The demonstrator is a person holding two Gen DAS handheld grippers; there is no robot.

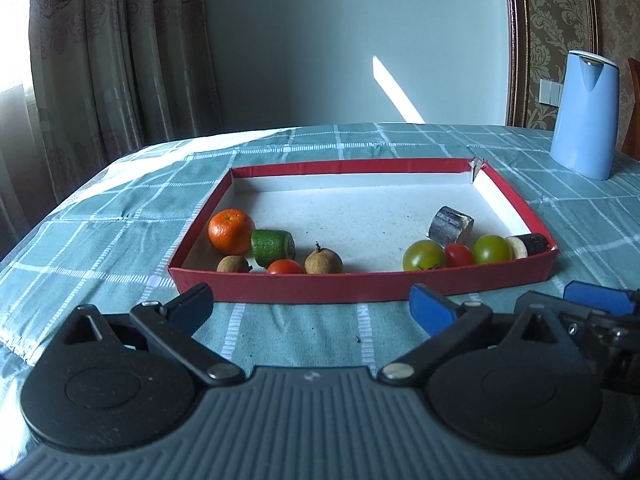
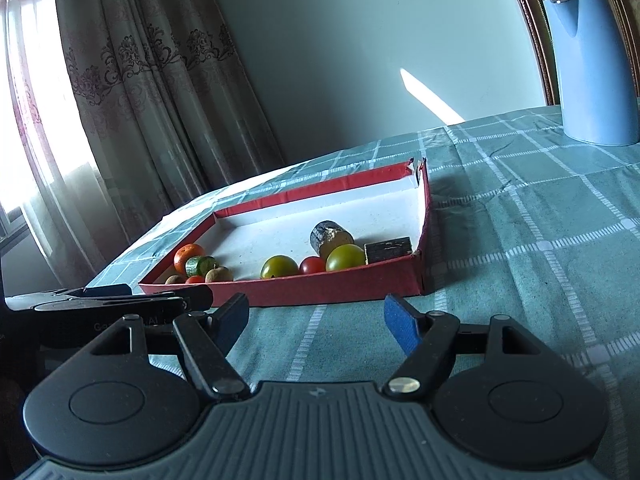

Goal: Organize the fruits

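While both claws, left claw (image 1: 312, 304) and right claw (image 2: 316, 316), sit spread and empty on the worktop (image 1: 120, 240), red tray (image 1: 360, 290) holds orange (image 1: 231, 231), tomatoes, cucumber piece (image 1: 272, 247).

A teal cloth (image 1: 120, 220) crossed by a white grid covers the counter, under a shallow box (image 1: 360, 288) with red walls and a speckled white floor. Inside lie an orange mandarin (image 1: 231, 231), a green cucumber piece (image 1: 272, 247), two tan-brown longans (image 1: 323, 261), red cherry tomatoes (image 1: 458, 255) and yellow-green tomatoes (image 1: 424, 256), beside dark, near-black cane pieces (image 1: 451, 225). A pale blue kettle (image 1: 585, 114) stands before beige damask wallpaper (image 1: 560, 20); the curtains (image 1: 120, 60) are brownish, with floral scrolls.
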